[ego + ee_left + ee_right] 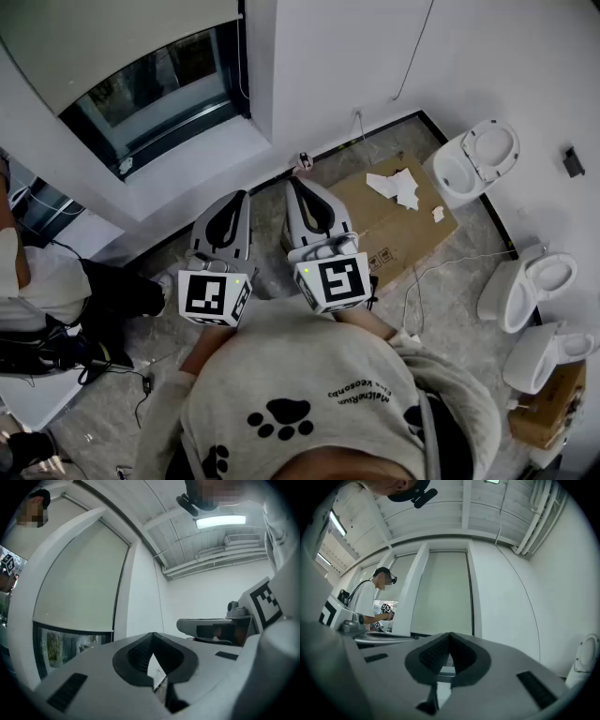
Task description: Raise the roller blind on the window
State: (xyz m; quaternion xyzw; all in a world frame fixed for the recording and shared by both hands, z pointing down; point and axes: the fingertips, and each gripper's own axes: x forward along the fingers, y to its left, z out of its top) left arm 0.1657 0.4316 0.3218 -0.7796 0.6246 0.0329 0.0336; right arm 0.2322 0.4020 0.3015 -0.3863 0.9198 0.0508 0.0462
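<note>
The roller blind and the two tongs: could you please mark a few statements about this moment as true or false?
1. The roller blind is most of the way down, leaving only a low strip of glass uncovered. True.
2. The left tongs are shut with nothing between them. True.
3. The right tongs are clamped on the blind's bottom hem. False: the right tongs are shut, empty and clear of the roller blind.
4. The cardboard stands upright against the wall. False: the cardboard lies flat on the floor.
</note>
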